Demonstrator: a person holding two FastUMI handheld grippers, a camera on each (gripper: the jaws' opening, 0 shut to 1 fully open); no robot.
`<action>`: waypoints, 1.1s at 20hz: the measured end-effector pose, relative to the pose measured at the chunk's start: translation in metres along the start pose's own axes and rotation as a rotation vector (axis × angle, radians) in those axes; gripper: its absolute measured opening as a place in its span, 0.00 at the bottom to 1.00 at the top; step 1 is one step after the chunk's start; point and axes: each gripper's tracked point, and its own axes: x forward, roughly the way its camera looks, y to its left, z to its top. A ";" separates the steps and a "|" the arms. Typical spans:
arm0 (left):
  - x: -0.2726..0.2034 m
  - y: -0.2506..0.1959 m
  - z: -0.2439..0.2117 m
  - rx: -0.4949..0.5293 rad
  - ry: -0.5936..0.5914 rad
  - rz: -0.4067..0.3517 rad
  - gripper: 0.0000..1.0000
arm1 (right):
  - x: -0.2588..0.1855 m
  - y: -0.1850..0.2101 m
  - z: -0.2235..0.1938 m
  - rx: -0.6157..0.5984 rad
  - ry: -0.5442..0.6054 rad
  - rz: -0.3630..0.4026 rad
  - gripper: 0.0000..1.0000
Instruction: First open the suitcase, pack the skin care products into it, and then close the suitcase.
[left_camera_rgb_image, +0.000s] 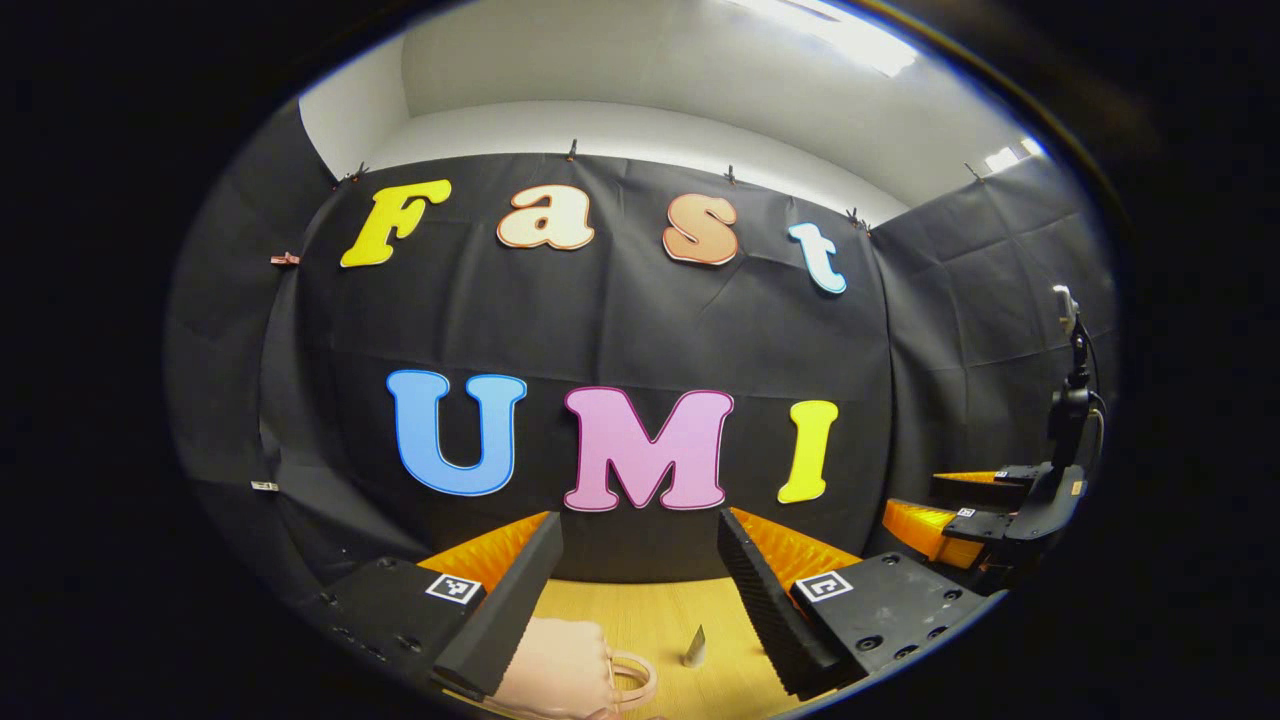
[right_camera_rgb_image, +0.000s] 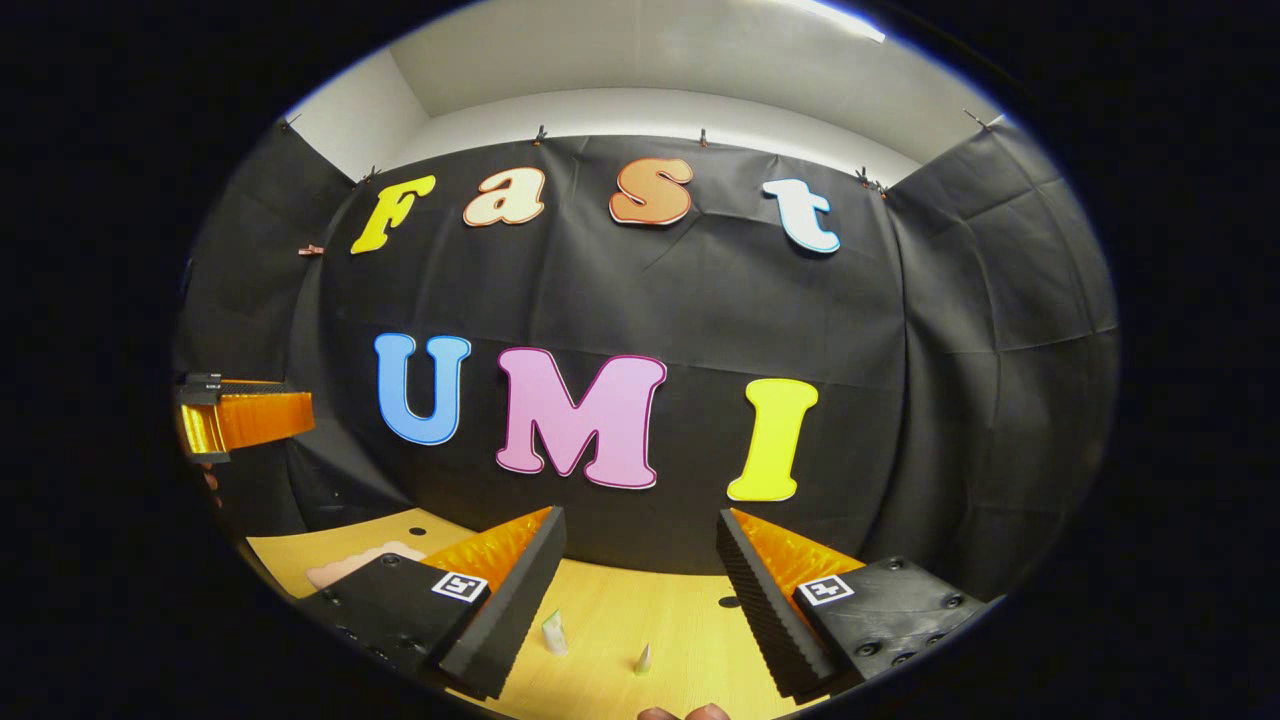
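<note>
In the left gripper view, a pale pink suitcase (left_camera_rgb_image: 555, 668) with a looped handle (left_camera_rgb_image: 637, 680) lies on the wooden table (left_camera_rgb_image: 650, 610), low and just left of centre, partly behind my left finger. It looks closed. A small upright skin care tube (left_camera_rgb_image: 695, 648) stands to its right. My left gripper (left_camera_rgb_image: 637, 520) hangs open above them and holds nothing. In the right gripper view, two small tubes (right_camera_rgb_image: 553, 632) (right_camera_rgb_image: 643, 658) stand on the table between the fingers of my right gripper (right_camera_rgb_image: 640, 515), which is open and empty. The suitcase (right_camera_rgb_image: 345, 565) shows at the left there.
The other gripper (left_camera_rgb_image: 1000, 510) hovers at the far right of the left gripper view, with a black mast (left_camera_rgb_image: 1072, 390) above it. In the right gripper view, the left gripper (right_camera_rgb_image: 240, 420) floats at the left edge. A fingertip (right_camera_rgb_image: 685, 713) shows at the bottom. The table (right_camera_rgb_image: 620, 610) has small round holes (right_camera_rgb_image: 730, 602).
</note>
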 end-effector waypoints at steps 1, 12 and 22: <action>0.000 0.000 -0.001 -0.007 0.006 -0.002 0.98 | 0.000 0.000 0.000 0.000 -0.001 0.000 0.96; 0.006 -0.006 -0.028 -0.043 0.095 -0.069 0.98 | -0.009 -0.008 -0.002 -0.010 0.002 -0.026 0.96; 0.068 -0.037 -0.178 -0.091 0.585 -0.250 0.98 | -0.028 -0.050 -0.019 -0.022 0.008 -0.089 0.96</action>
